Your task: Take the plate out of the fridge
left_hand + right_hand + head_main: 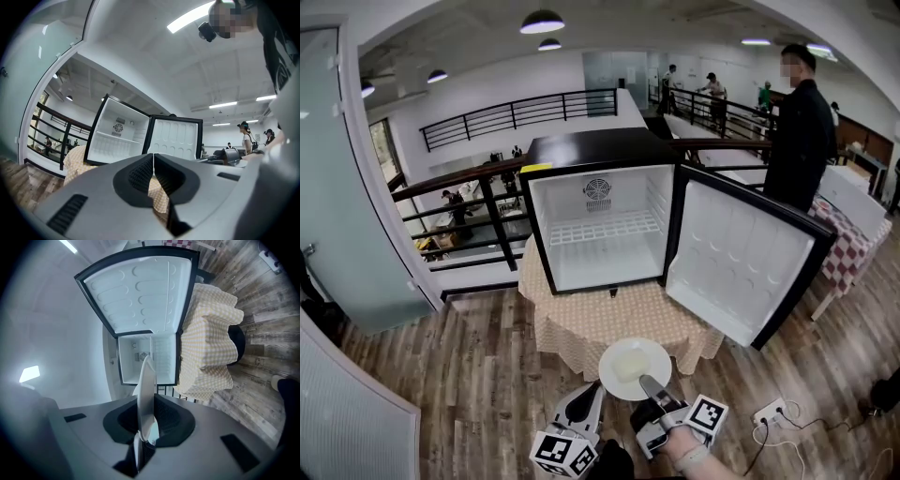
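Observation:
A small black fridge [600, 150] stands on a table with its door [748, 258] swung wide to the right; its white inside [602, 239] holds nothing. My right gripper [654, 392] is shut on the rim of a white plate [633, 367], held out in front of the table's near edge. In the right gripper view the plate [146, 394] shows edge-on between the jaws. My left gripper [589, 401] hangs beside it, shut and holding nothing, its pads [140, 174] pressed together.
A yellow checked cloth [581, 323] covers the table under the fridge. A person in black [802, 127] stands at the back right by a red checked table [853, 244]. A black railing [469, 202] runs behind. A power strip [772, 411] lies on the wood floor.

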{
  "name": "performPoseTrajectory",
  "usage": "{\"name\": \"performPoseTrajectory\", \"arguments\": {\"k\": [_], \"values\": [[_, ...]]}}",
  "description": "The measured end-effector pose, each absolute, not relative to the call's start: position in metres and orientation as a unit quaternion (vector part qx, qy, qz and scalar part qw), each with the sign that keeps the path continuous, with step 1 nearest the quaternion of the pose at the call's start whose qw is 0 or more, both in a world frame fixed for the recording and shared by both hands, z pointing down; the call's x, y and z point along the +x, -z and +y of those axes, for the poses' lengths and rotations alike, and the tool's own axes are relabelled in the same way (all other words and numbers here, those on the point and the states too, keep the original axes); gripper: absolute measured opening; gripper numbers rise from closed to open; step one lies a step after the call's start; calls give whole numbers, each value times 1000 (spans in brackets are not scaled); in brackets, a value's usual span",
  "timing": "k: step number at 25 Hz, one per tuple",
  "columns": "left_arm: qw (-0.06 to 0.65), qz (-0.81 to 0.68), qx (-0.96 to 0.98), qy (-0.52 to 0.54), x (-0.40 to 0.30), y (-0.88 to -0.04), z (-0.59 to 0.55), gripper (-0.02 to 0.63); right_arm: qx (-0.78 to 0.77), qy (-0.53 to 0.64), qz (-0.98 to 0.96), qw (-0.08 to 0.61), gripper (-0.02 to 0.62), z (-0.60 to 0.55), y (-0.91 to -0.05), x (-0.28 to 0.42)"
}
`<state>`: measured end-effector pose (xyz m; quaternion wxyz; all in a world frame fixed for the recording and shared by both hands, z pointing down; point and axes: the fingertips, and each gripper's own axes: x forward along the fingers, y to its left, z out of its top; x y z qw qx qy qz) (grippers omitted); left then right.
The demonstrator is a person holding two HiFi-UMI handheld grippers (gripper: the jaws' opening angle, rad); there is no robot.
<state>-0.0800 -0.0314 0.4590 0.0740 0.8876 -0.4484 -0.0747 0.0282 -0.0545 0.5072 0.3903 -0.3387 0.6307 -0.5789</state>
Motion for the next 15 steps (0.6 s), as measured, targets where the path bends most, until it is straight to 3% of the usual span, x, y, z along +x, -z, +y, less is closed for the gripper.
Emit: {"name": "performPoseTrajectory", "arguments": {"k": [15], "values": [[75,-452,886,72,-74,-466,16,14,-333,586,631,384,57,-7,-517,31]]}}
